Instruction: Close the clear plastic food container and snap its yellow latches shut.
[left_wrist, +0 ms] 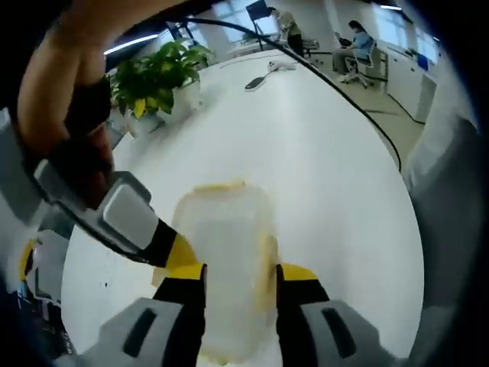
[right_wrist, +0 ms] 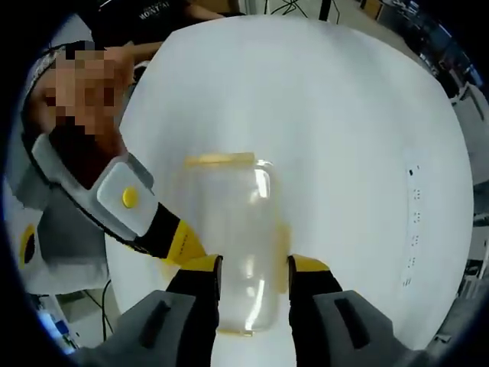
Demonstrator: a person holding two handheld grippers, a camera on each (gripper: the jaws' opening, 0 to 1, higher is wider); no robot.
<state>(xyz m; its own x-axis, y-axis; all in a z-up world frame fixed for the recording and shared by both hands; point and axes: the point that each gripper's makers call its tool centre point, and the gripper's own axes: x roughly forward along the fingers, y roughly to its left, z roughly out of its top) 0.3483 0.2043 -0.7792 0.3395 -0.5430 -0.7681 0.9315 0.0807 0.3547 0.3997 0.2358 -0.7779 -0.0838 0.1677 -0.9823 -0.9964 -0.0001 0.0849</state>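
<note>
The clear plastic container [left_wrist: 225, 222] lies on the white table [left_wrist: 321, 168] with its lid on. A yellow latch [left_wrist: 221, 186] shows at its far end and another [left_wrist: 269, 264] on its right side. My left gripper [left_wrist: 243, 275] straddles the near end, its jaws pressed against both long sides. The right gripper [left_wrist: 177, 256], held by a hand, touches the container's left side. In the right gripper view, the container [right_wrist: 229, 199] sits between the jaws of my right gripper [right_wrist: 254, 267], which is shut on its sides. The left gripper [right_wrist: 179, 243] meets its left edge there.
A potted plant [left_wrist: 157, 76] stands at the table's far left, and a black cable [left_wrist: 367, 115] runs along the right. A small device [left_wrist: 267, 75] lies far back. A white power strip [right_wrist: 412, 206] lies on the table's right side [right_wrist: 367, 115]. A person sits at a far desk [left_wrist: 355, 46].
</note>
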